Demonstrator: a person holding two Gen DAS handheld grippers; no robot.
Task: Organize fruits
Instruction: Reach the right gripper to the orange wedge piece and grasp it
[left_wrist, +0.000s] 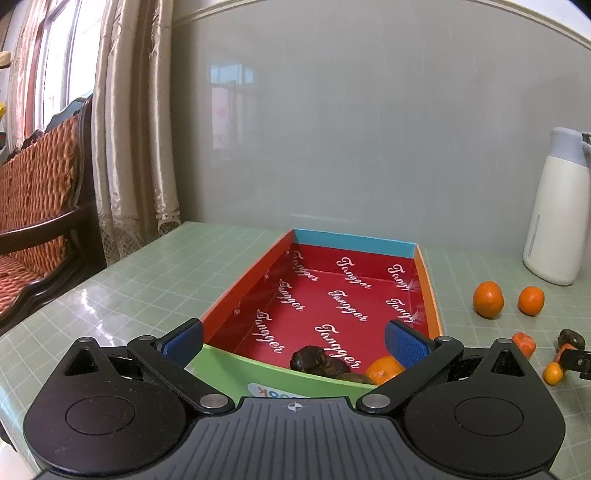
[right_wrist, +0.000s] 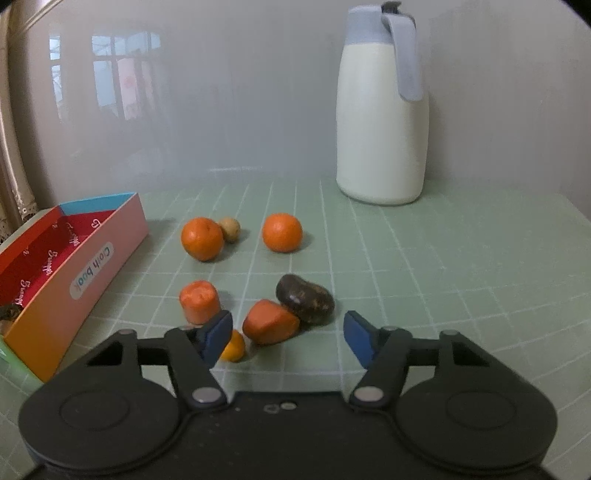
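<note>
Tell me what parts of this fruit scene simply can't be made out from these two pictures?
- Small orange fruit: right wrist view, partly behind the right gripper's blue finger.
- Dark brown fruits in the red-lined cardboard box: left wrist view, bottoms hidden by the green near wall.
- White jug: cut by the right edge.

Glossy tiled table (right_wrist: 443, 258), cardboard box (left_wrist: 236, 306), smooth plastic jug (right_wrist: 373, 122), matt black plastic grippers with metal rivets.

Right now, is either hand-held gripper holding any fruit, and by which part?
Nothing is held. The left hand-held gripper is open at the box; the right hand-held gripper is open, pads clear of the orange piece.
</note>
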